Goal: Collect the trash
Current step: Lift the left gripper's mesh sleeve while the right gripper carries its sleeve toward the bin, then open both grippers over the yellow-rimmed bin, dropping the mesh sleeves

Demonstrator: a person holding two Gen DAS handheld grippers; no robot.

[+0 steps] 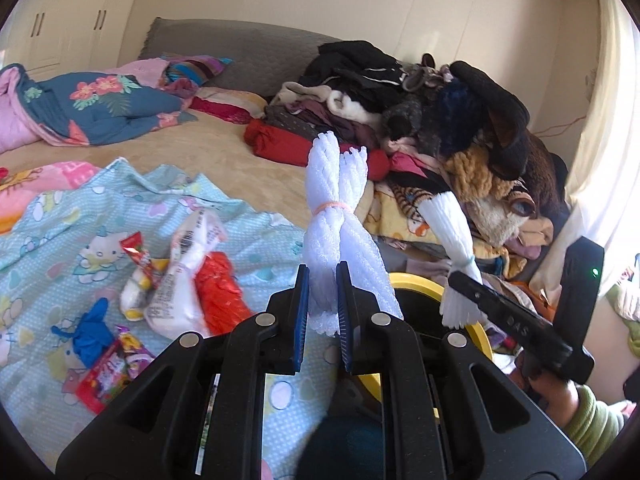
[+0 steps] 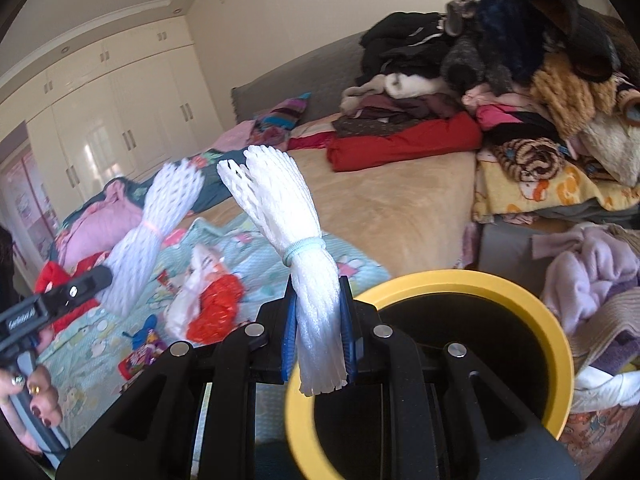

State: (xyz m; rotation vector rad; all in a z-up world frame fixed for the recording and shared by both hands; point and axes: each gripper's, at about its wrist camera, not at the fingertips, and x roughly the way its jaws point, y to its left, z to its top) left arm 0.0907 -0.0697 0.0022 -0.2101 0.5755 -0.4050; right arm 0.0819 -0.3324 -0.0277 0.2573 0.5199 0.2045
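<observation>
My left gripper [image 1: 322, 304] is shut on the lower end of a white foam-net bundle [image 1: 334, 184] tied with a pink band, which stands upright above the bed. My right gripper [image 2: 318, 332] is shut on a second white foam-net bundle [image 2: 288, 208] tied with a pale blue band. It hangs just left of a black bin with a yellow rim [image 2: 460, 276]. Each view also shows the other gripper with its bundle [image 1: 452, 232] [image 2: 160, 208]. More trash lies on the blanket: a white plastic bag [image 1: 188, 276], red mesh [image 1: 218, 292], a blue glove [image 1: 92, 332] and candy wrappers [image 1: 106, 376].
A pale blue cartoon blanket [image 1: 60, 240] covers the near side of the bed. A tall pile of clothes [image 1: 420, 112] fills its far right. The yellow bin rim [image 1: 412, 280] sits by the bed's edge. A hand [image 2: 36, 396] holds the left gripper; a green sleeve [image 1: 592, 420] shows lower right.
</observation>
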